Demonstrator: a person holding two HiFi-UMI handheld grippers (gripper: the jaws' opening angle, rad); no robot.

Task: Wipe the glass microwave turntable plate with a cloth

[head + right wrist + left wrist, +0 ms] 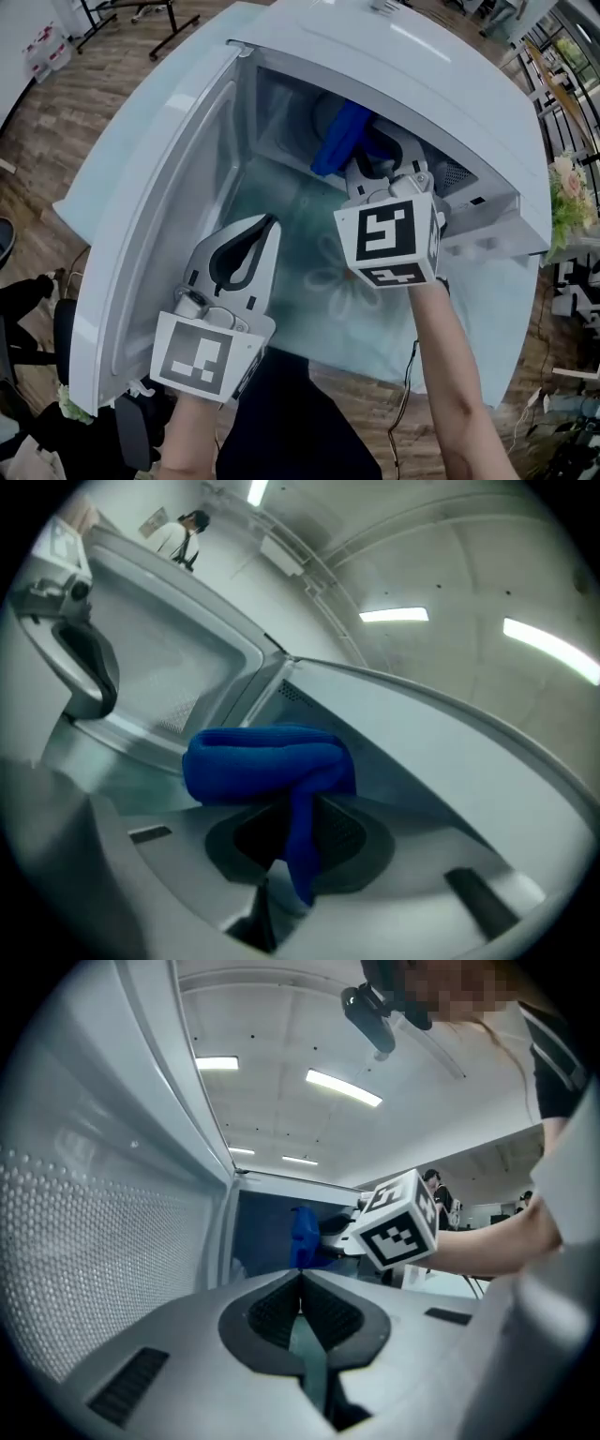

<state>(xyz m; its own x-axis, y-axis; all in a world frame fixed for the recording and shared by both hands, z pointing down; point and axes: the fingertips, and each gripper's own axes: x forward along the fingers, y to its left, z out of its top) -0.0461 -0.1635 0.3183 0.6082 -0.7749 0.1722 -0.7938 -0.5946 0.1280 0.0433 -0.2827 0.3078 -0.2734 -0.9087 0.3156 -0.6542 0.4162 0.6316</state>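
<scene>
Cloth (342, 139), blue and bunched, is clamped in your right tool (295, 829), with one fold hanging down between the jaws. Tool and cloth sit at the mouth of the open microwave (422, 66) cavity. Glass plate cannot be made out in any view. Your left tool (270, 225) hovers outside beside the open door (159, 216), jaws pressed together on nothing. Microwave stands on a pale teal surface (375, 328).

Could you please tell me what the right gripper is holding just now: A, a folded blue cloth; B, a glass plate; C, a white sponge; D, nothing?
A: the right gripper has its jaws shut on the folded blue cloth, which bunches up beyond them.
</scene>
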